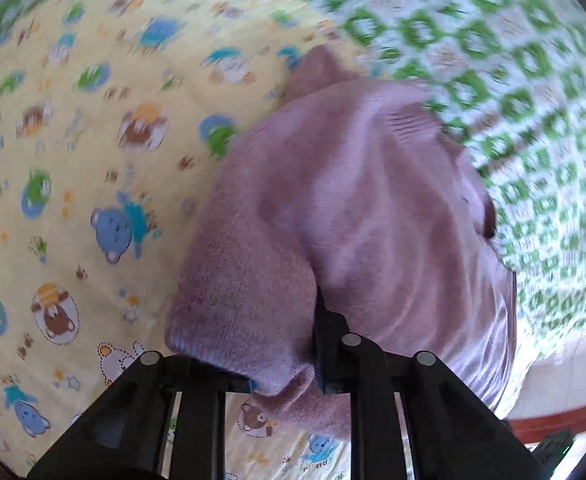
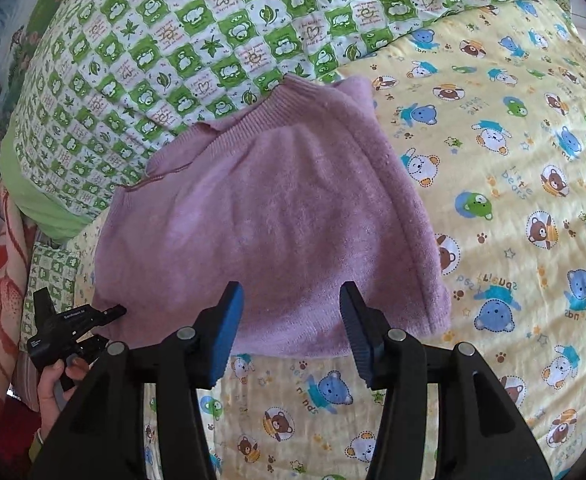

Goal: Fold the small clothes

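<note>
Sweater count is one: a single mauve knitted sweater (image 2: 269,216), lying partly folded where two quilts meet. Quilts number two, a green-checked quilt (image 2: 165,48) on the left and far side and a yellow bear-print quilt (image 2: 513,200) on the right and near side. Grippers number two.

At far left in the right wrist view, a person's hand (image 2: 53,380) holds the left gripper (image 2: 119,311) at the sweater's near left corner. Its own camera shows the left gripper (image 1: 321,360) clenched on a bunched fold of the sweater (image 1: 353,200), the cloth draped over the fingers and raised.

Further right, the right gripper (image 2: 293,336) stands released, jaws apart with nothing between them, just before the sweater's near hem, which lies beyond the blue pads (image 2: 229,332).

Right of the sweater's thick side edge the yellow quilt lies bare and wide; the collar touches the green quilt.
</note>
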Motion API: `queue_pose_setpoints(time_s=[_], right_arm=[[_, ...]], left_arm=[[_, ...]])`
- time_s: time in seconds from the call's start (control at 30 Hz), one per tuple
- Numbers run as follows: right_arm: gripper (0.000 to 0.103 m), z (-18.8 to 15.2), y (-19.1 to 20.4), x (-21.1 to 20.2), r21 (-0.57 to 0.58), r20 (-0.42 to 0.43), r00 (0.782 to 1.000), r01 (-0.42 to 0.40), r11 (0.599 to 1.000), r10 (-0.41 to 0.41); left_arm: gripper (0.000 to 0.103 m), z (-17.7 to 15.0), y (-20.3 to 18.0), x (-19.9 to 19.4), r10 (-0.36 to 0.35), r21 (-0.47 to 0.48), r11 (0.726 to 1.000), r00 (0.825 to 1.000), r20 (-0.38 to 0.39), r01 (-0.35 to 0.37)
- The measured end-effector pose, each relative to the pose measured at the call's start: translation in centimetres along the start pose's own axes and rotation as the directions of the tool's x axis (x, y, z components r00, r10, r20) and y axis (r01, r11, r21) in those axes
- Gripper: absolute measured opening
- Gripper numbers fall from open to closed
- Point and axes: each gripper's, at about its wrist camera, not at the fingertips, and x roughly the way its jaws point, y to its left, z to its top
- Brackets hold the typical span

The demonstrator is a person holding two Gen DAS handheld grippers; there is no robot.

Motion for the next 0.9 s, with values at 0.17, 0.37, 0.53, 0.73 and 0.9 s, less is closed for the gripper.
queue_pose_setpoints(time_s=[0.17, 0.37, 0.53, 0.73, 0.9], right_arm=[[0.052, 1.0, -0.6, 0.3, 0.013, 0.006, 1.0, -0.027, 1.0, 0.027], [0.052, 2.7, -0.9, 0.5, 0.02, 0.022, 0.997, -0.073, 0.997, 0.072], [0.052, 4.9, -1.3, 1.5, 0.048, 0.009, 0.992, -0.123, 0.991, 0.122], [0.052, 7.4, 0.5, 4.5, 0.026, -0.063, 0.973, -0.223, 0.975, 0.224], [0.052, 8.7, 3.7, 7.9, -0.007, -0.123, 0.942, -0.314, 0.949, 0.311]], left_arm=[[0.015, -1.0, -6.9, -2.5, -0.024, 0.28, 0.96, 0.995, 0.096, -0.004], [0.014, -5.9, -16.6, -3.0, -0.138, 0.641, 0.765, 0.988, 0.07, 0.061], [0.014, -10.2, -19.4, 0.6, -0.121, 0.752, 0.65, 0.992, -0.039, 0.109], [0.014, -11.7, -19.0, 3.5, -0.062, 0.756, 0.647, 0.995, -0.075, 0.097], [0.014, -11.5, -18.7, 3.3, -0.062, 0.749, 0.655, 0.995, -0.075, 0.098]])
